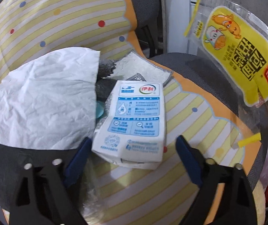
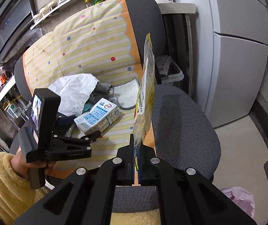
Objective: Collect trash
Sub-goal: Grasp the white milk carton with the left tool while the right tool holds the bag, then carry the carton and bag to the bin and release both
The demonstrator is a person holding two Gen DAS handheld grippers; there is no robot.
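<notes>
Two hand-held grippers are seen, left [image 1: 132,148] and right [image 2: 137,161], along with one milk carton [image 1: 134,120], one yellow snack bag [image 1: 241,56], one white paper sheet [image 1: 41,103], one gray-edged cloth [image 1: 143,69] and one gray chair [image 2: 182,127].

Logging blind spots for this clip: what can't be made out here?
- Small teal object: left wrist view, mostly hidden under the crumpled white paper tissue.
- White milk carton: its far end hides part of the grey-edged cloth.
- Yellow sausage wrapper: edge-on in right wrist view, print unreadable; right gripper covers its lower end.
- Pink plastic bag: contents not visible.
</notes>
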